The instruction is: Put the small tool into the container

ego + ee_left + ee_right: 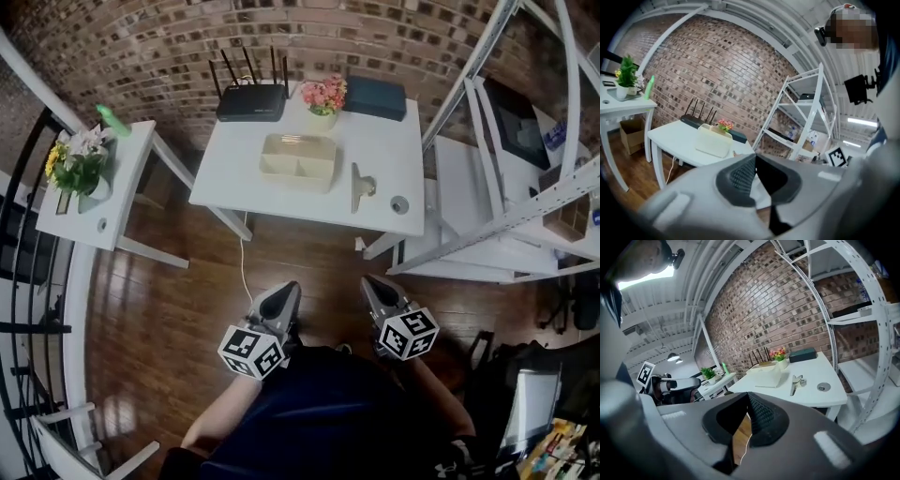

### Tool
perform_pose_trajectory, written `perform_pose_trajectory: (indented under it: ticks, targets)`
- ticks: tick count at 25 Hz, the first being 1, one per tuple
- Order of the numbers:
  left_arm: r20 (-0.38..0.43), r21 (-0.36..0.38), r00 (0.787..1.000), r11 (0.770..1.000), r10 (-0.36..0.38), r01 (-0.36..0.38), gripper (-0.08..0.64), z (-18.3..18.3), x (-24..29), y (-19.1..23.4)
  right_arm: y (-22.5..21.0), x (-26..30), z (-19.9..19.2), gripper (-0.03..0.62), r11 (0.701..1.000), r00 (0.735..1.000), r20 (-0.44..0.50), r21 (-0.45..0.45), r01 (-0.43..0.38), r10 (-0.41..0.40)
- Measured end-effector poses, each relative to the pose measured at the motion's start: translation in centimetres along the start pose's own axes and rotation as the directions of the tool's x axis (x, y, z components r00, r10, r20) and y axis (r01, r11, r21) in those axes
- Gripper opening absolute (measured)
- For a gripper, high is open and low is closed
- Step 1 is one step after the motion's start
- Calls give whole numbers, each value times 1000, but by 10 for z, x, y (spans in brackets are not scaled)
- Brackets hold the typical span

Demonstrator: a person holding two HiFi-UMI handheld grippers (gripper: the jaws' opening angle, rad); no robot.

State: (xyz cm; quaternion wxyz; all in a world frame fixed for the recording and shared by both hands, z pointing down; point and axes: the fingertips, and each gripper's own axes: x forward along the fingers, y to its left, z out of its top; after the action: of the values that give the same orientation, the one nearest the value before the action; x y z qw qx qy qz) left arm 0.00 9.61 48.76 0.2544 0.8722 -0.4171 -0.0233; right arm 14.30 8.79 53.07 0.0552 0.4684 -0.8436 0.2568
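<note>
The small grey metal tool (pixel 359 187) lies on the white worktop (pixel 234 169), just right of the cream plastic container (pixel 298 160), its long axis near-to-far. The right gripper (pixel 374 283) is nearer it than the left gripper (pixel 284 290). Both are pressed together, empty.

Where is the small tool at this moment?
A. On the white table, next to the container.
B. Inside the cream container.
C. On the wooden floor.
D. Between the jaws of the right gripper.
A: the head view shows the small tool lying on the white table beside the cream container, not in it; the right gripper is shut on nothing, short of the table.
</note>
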Motion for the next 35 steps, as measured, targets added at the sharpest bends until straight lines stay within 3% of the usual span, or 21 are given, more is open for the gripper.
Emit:
perform_pose_trajectory:
  ticks: [4,8,14,22,27,32,35]
  targets:
    - [-21,42,996,996,-81,82,3,36,16,44,-11,46,25,11,993,993,1,21,114,-114]
    - [-68,31,989,991,-130,132,22,55,23,88,-43,79,39,11,965,970,-22,102,242,-241]
    - [-113,16,985,991,-131,134,78,62,38,126,-109,97,47,43,920,928,-71,125,372,-365]
    - [-115,22,993,999,-41,44,92,72,57,138,-204,148,40,166,931,930,-207,142,335,-303]
    - [-127,48,991,998,41,-35,137,78,66,142,-238,184,30,203,954,926,-296,112,278,-235]
    - [-124,49,988,995,91,-86,146,79,70,140,-259,216,15,227,958,907,-392,166,232,-151]
    - [-121,46,986,992,118,-113,147,75,70,140,-269,230,6,225,964,882,-457,166,209,-113]
